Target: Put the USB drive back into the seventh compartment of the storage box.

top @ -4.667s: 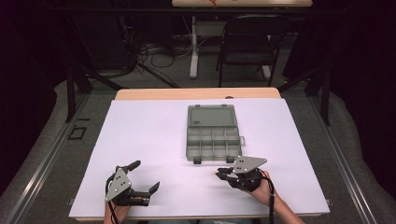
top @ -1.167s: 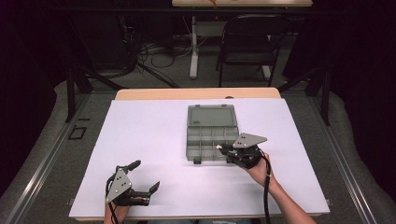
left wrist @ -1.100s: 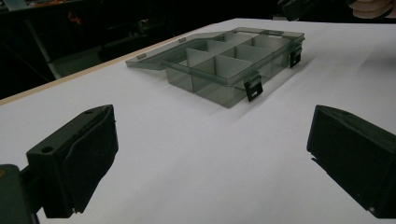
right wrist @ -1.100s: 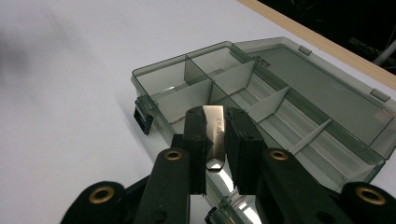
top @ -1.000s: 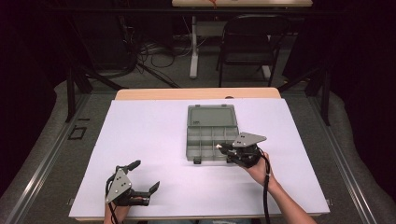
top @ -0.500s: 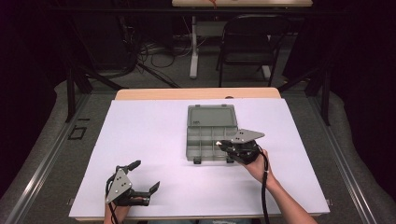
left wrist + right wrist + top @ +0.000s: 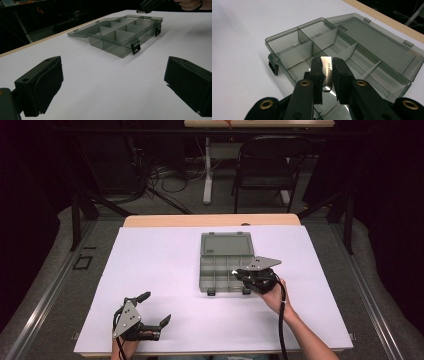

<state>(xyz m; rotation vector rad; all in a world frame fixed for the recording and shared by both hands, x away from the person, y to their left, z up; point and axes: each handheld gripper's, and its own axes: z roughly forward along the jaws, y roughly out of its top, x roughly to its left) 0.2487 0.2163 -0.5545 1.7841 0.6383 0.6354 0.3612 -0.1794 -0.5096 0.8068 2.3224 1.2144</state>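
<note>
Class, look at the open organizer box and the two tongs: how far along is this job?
Done: the box lies open, compartments bare. In hand: the right tongs clamp a small metal piece above it. Left: release it into a compartment; the left tongs rest open.

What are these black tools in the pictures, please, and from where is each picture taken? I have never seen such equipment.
A person holds a hand tool with two black jaws in each hand. One picture comes from a camera above the white table; the other two come from small cameras riding on each tool. On the table lies a grey plastic organizer box, lid open, with empty compartments. The right gripper is shut on a small shiny metal piece with tiny lettering, held above the box. The left gripper is open, resting near the table's front edge.
</note>
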